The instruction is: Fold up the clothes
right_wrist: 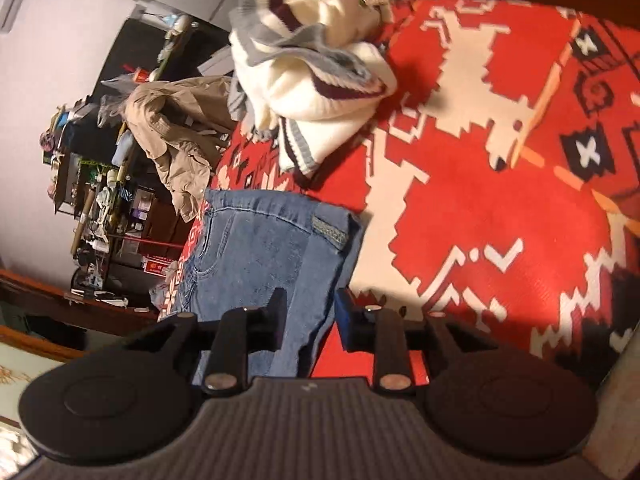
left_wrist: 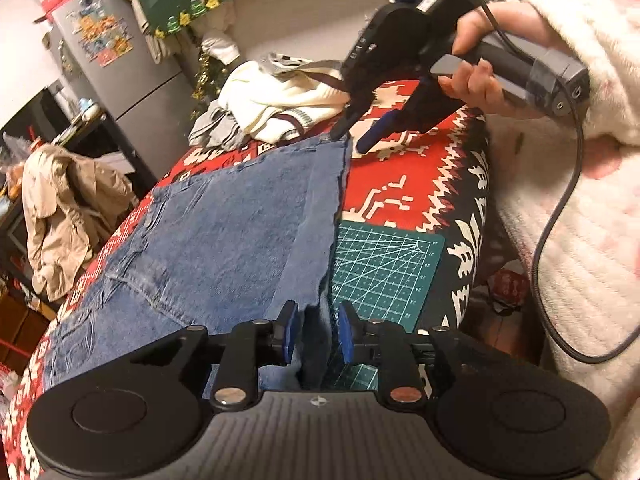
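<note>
Faded blue denim jeans (left_wrist: 224, 232) lie folded on bench under red patterned woven cloth (left_wrist: 408, 184), edge reaching over green gridded cutting mat (left_wrist: 384, 264).

Left tool (left_wrist: 316, 334): jaws apart, denim edge between blue pads, not pinched.

Right tool (left_wrist: 362, 132): jaws apart, empty, hovering just beside far corner of jeans.

Next fold, by my judgement: pinch both layers at each end, lift evenly, keep edges aligned, clear cream knitted sweater with maroon stripes (right_wrist: 316, 80).
</note>
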Demonstrator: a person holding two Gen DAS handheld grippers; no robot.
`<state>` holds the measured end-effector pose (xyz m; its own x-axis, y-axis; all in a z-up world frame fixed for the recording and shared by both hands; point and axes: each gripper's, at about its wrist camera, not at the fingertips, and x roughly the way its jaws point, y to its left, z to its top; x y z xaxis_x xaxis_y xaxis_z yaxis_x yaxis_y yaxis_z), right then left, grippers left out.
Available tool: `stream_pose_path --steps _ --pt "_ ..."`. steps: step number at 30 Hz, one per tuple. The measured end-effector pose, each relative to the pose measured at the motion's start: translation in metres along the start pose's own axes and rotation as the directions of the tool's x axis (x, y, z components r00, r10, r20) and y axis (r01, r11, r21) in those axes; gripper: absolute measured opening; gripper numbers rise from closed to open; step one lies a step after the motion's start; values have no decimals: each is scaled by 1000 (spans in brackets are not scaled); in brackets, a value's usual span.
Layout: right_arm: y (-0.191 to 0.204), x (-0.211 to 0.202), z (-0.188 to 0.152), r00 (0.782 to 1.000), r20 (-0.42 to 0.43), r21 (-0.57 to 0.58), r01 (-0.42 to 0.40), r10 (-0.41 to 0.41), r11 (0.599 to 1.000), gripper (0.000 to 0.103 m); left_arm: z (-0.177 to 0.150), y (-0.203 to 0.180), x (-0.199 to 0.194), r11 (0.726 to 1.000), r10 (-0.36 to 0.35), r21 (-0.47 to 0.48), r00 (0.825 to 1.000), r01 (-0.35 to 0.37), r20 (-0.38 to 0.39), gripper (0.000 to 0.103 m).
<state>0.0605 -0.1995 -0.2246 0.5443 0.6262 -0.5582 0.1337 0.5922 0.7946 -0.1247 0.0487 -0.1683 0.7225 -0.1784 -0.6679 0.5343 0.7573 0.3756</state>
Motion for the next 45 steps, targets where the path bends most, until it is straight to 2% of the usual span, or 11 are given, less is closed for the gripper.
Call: stream_pose_path --steps 11,16,17,19,24,32,33,35,36,42,45 --pt "22 18 -43 989 -140 -54 -60 52 997 39 -1 -18 25 971 60 232 998 -51 -29 27" --pt "30 16 -58 983 -175 -94 -71 53 993 42 5 -15 28 965 49 261 997 -34 -52 23" --pt "31 14 -61 982 -181 -96 -77 59 992 42 6 -13 29 969 45 245 997 -28 -61 13" --pt "32 10 -64 980 -186 -93 -86 68 992 44 8 -8 31 982 32 186 997 -19 -67 7" --pt "25 4 -71 978 -189 -49 -95 85 994 49 12 21 13 997 2 -80 1000 -2 -5 5" --pt "8 40 -66 974 -167 133 -130 151 983 50 18 29 3 985 -17 -172 1000 21 20 4" --pt "7 43 -64 976 -153 151 -131 154 980 46 18 30 1 985 -20 -173 1000 23 24 4" --pt "5 50 -58 983 -127 172 -110 133 979 14 19 31 1 985 -25 -171 999 31 32 4" --pt "5 52 -55 986 -113 164 -101 120 981 5 20 31 1 985 -29 -167 999 35 36 4" --pt "32 35 -62 996 -78 -141 39 -50 989 4 11 17 2 979 -119 -167 993 118 5 2" --pt "21 36 -64 993 -97 -106 53 -64 993 4 1 1 15 976 -181 -136 981 171 -63 0"
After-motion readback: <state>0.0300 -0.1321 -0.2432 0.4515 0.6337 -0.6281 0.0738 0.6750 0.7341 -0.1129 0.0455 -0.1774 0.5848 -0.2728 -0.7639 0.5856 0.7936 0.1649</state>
